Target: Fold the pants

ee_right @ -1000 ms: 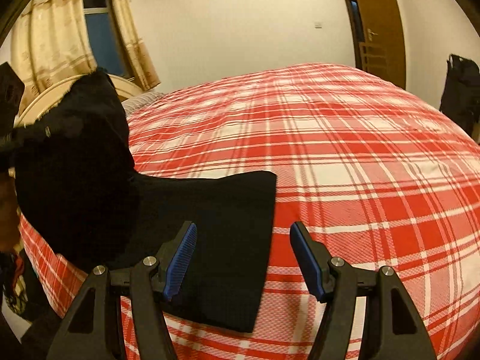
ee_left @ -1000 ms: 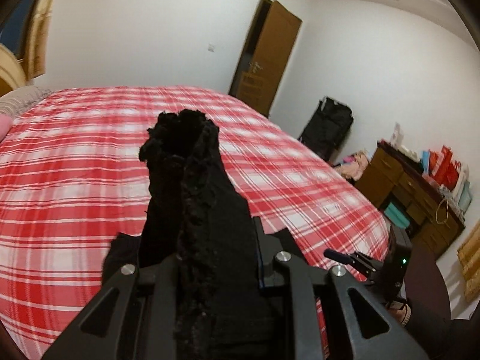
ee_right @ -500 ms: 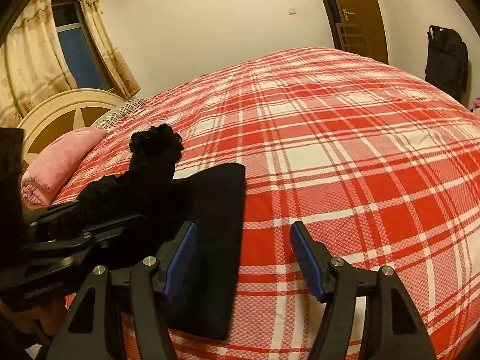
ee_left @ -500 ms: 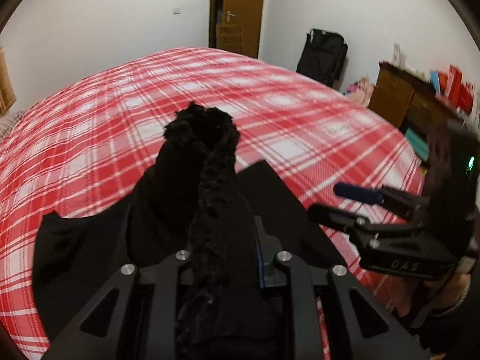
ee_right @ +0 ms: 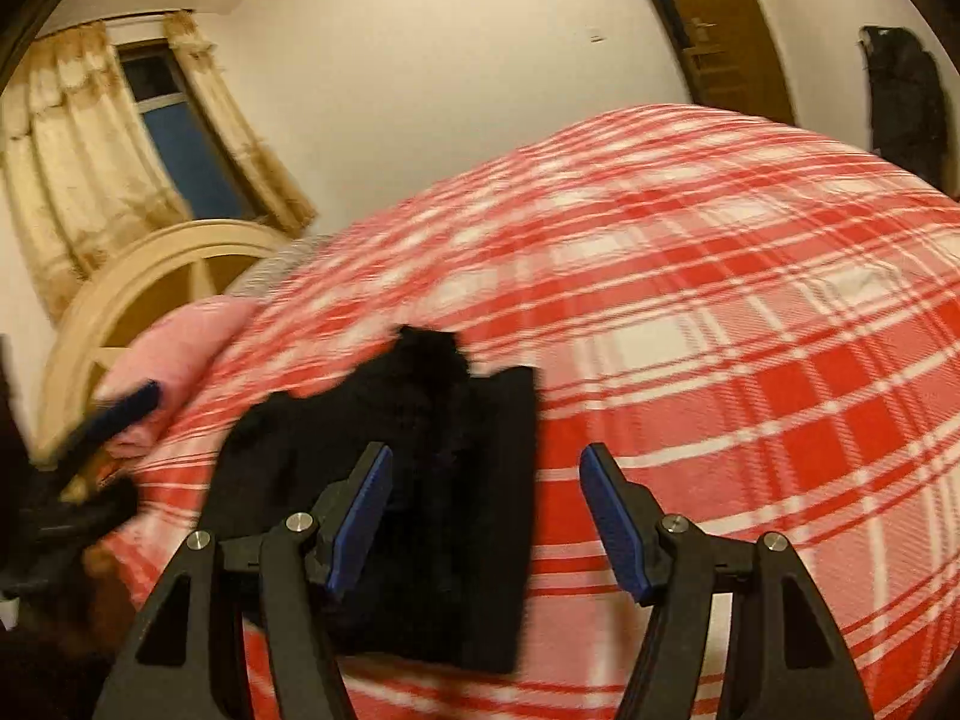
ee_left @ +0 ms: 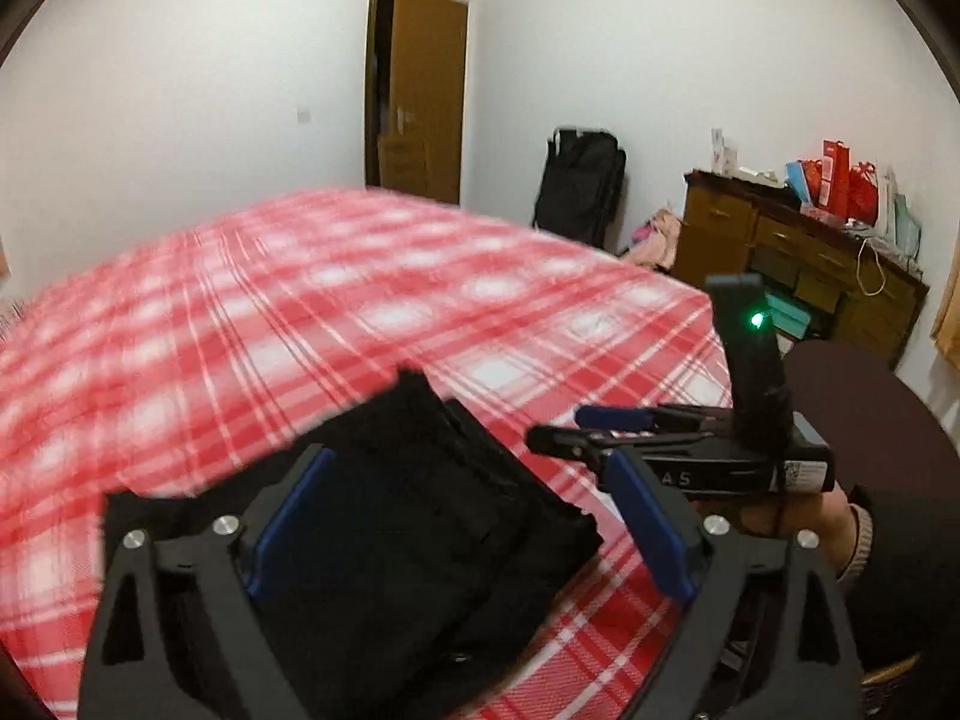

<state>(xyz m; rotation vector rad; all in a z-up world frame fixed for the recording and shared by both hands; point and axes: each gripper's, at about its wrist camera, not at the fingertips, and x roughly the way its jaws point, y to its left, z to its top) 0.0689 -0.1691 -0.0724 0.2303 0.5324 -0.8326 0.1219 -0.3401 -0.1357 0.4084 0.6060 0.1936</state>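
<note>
The black pants (ee_left: 420, 516) lie folded in a thick bundle on the red plaid bed (ee_left: 300, 312), near its front edge. My left gripper (ee_left: 468, 516) is open and empty, its blue pads spread just above the bundle. My right gripper (ee_right: 486, 522) is open and empty too, hovering over the right edge of the pants (ee_right: 420, 480). In the left wrist view the right gripper (ee_left: 600, 426) sits to the right of the bundle. In the right wrist view the left gripper's fingers (ee_right: 120, 414) show blurred at the far left.
A pink pillow (ee_right: 180, 348) and cream headboard (ee_right: 150, 276) are at the bed's head. A black suitcase (ee_left: 579, 186), a wooden dresser (ee_left: 792, 264) with bags and a brown door (ee_left: 420, 96) stand beyond the bed.
My left gripper has opened and let go of the pants; the raised fold has dropped onto the bundle on the bed. The right gripper stayed open and shifted slightly.
</note>
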